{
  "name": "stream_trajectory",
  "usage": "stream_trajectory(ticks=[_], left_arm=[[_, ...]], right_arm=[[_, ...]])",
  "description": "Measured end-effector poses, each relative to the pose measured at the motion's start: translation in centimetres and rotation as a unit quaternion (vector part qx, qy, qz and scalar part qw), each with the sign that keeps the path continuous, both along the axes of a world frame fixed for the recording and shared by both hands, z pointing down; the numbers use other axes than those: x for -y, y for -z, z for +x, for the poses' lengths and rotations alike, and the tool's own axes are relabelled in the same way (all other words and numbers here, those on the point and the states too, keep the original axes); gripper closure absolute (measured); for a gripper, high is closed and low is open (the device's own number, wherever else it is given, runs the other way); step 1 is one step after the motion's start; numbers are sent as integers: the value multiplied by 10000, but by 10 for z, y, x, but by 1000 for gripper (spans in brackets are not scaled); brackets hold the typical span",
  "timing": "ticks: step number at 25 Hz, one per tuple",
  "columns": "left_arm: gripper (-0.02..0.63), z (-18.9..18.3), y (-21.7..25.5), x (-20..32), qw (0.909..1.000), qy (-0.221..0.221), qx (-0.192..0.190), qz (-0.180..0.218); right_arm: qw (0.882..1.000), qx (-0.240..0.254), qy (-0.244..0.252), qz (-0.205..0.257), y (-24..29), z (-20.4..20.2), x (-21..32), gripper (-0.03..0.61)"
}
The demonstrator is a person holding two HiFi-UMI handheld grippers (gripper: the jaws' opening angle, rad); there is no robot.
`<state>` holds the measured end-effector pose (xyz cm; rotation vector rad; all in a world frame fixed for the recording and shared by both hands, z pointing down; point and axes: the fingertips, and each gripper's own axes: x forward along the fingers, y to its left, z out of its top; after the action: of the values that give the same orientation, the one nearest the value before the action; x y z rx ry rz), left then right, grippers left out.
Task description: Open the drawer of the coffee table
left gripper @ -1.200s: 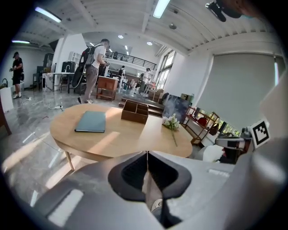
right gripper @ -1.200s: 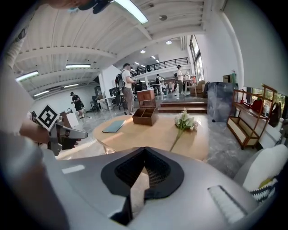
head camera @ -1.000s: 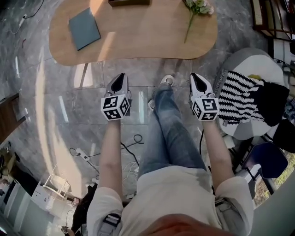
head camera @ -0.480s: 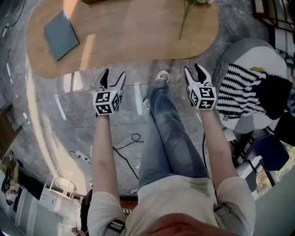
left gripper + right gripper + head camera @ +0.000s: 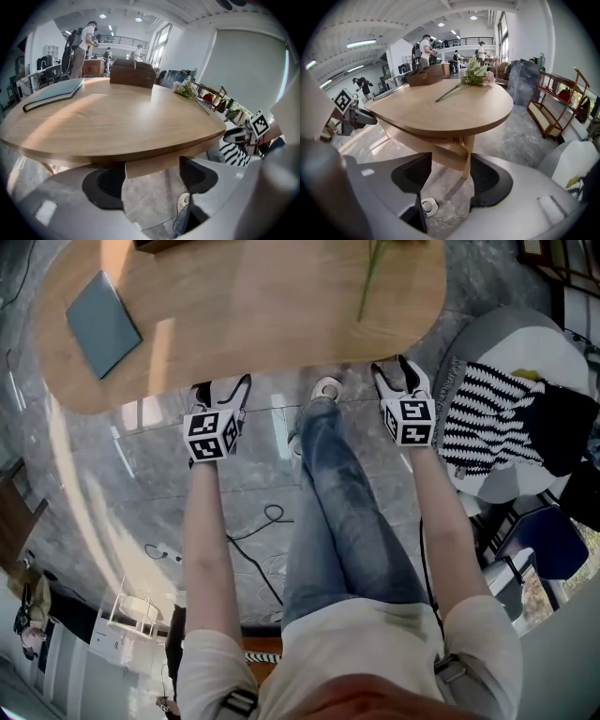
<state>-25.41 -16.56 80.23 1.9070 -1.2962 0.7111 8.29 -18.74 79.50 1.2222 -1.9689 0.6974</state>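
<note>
The oval wooden coffee table fills the top of the head view. Under its near rim a flat wooden front hangs, likely the drawer. My left gripper is at the table's near edge, left of my knee; its jaws have just been opening and stand open with nothing between them. In the left gripper view the wooden front lies straight ahead between the pads, apart from them. My right gripper has also just been opening and is empty at the rim's right end. Its own view faces the under-frame.
A grey-blue book, a flower stem and a brown box lie on the top. A round seat with a striped cloth stands right. My leg and shoe are between the grippers. Cables cross the floor.
Both grippers have moved forward and down to the table's near edge. Both pairs of jaws went from shut to open.
</note>
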Motion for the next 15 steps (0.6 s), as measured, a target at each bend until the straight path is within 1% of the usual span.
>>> stream_trajectory(ticks=[3,6,15], left_arm=[[252,0,-2,2,9999,90,-55,-75],[252,1,-3,2,9998,122,-78,-144],[252,1,-4,0,9992,164,-79,-360]], right_arm=[[9997,-65,212,-72,-5,-4,5,314],[9994,-71,313,-109,-6,-5,8,321],[9991,-127,238,-321,-7,-5,6,325]])
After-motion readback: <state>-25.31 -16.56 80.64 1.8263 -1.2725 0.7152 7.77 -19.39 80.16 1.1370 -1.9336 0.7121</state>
